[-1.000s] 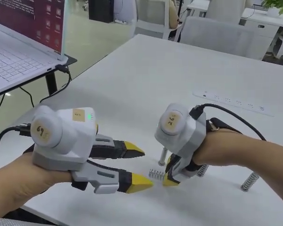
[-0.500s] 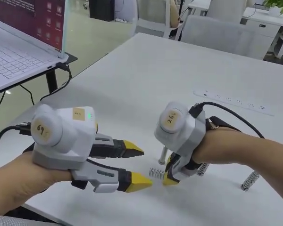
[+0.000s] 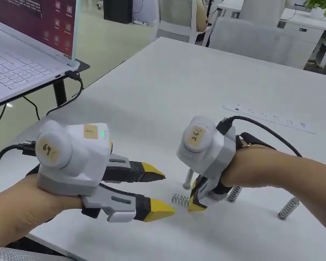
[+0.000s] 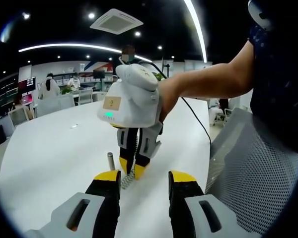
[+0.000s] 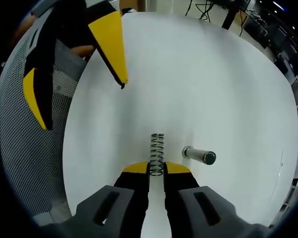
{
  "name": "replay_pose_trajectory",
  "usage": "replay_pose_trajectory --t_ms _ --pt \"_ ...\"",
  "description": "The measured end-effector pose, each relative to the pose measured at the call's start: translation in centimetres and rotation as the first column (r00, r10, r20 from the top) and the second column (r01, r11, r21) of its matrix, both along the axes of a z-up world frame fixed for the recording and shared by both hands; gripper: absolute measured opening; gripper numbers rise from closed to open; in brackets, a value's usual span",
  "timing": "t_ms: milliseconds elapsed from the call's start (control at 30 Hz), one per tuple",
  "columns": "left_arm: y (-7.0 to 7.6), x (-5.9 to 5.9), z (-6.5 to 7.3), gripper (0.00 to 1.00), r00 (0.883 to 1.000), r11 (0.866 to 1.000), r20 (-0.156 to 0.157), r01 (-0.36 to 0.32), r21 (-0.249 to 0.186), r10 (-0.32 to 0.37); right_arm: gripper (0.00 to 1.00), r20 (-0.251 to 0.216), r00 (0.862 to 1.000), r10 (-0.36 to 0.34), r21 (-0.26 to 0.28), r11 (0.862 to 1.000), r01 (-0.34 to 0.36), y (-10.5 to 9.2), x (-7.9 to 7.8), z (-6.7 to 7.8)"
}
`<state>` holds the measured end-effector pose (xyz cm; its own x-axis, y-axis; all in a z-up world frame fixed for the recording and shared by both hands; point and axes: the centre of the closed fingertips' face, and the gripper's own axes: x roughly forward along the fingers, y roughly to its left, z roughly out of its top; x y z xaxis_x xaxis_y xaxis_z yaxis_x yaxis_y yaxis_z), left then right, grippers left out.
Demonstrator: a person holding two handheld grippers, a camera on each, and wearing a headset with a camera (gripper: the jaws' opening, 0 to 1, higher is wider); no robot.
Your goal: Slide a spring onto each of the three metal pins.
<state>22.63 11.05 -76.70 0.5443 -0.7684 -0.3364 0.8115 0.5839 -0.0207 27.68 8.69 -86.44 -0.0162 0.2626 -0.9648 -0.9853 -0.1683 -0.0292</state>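
The white counter (image 3: 195,81) carries an open laptop (image 3: 22,60) at its far left edge. The left gripper (image 3: 158,190) hovers low over the near edge with its yellow-tipped jaws apart and nothing between them. The right gripper (image 3: 195,205) points down, its jaws clamped on one end of a spring (image 5: 157,151). That spring lies level, low at the counter, reaching toward the left gripper. A bare metal pin (image 3: 188,178) stands upright just beside it. Two more springs, one (image 3: 233,194) partly behind the right hand and another (image 3: 287,209) farther right, stand tilted.
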Motion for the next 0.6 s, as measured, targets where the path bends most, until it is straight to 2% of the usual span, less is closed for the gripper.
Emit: replay_pose_trajectory --t_ms 367,600 --pt "-0.1 0.0 -0.2 0.32 1.000 1.000 -0.003 0.010 0.006 -0.010 0.08 -0.008 1.000 -0.008 0.013 1.000 0.008 -0.3 -0.7 1.3" --pt "-0.7 0.3 0.2 0.31 1.000 1.000 0.001 0.029 0.011 -0.029 0.08 -0.012 1.000 -0.004 0.019 1.000 0.004 -1.3 -1.5 2.9"
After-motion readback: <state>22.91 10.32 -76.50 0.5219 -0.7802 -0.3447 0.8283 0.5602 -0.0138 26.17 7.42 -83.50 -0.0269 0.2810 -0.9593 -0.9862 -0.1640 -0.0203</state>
